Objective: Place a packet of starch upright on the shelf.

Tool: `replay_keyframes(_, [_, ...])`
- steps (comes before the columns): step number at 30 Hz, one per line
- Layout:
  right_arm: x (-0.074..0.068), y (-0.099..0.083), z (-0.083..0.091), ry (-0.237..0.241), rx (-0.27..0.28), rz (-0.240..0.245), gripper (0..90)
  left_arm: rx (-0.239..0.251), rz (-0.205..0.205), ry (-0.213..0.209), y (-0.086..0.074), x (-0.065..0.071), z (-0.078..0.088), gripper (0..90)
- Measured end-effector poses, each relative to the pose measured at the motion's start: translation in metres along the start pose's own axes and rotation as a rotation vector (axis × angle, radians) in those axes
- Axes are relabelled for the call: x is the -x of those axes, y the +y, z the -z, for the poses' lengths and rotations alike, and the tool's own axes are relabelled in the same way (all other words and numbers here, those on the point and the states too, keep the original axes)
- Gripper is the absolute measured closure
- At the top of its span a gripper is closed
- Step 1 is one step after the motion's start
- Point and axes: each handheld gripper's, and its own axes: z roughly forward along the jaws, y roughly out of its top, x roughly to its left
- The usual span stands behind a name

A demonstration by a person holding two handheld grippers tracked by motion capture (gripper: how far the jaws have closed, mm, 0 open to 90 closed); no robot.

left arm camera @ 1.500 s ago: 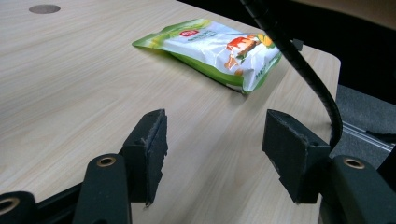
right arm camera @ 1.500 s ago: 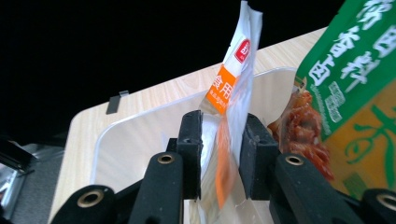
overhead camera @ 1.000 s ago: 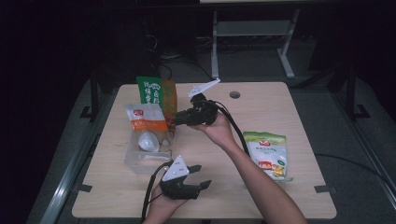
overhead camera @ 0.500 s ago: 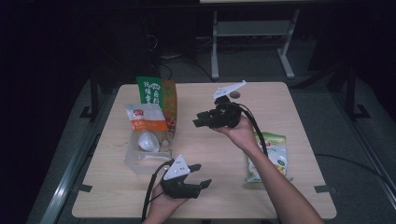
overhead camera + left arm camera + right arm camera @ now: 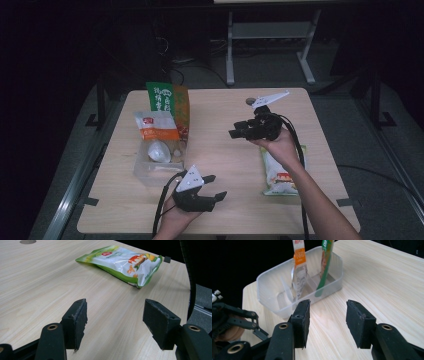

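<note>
High view: since the earlier frames the right claw (image 5: 235, 134) has swung from beside the packets in the clear tub (image 5: 150, 172) toward the middle of the table (image 5: 220, 107), and its jaws have just been opening with nothing between them. The left claw (image 5: 216, 187) rests near the table's front edge, jaws apart and empty. The green-and-white snack pouch (image 5: 277, 175) lies flat near the right edge, partly under the right forearm.

Left gripper view: the snack pouch (image 5: 125, 261) lies ahead of the spread jaws, well apart from them. It looks light, soft and puffed, with glossy film likely to slip; the flat sealed edge would give the surest hold.

Right gripper view: the jaws stand apart over bare wood, facing the clear tub (image 5: 274, 282), where an orange packet (image 5: 299, 267) and a green packet (image 5: 324, 262) stand upright.
</note>
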Motion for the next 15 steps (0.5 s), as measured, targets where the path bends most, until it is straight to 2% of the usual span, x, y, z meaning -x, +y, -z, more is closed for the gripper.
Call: replay_keyframes(15, [0.015, -0.030, 0.030, -0.062, -0.015, -0.041, 45.3, -0.001, 0.009, 0.003, 0.000, -0.001, 0.000, 34.0])
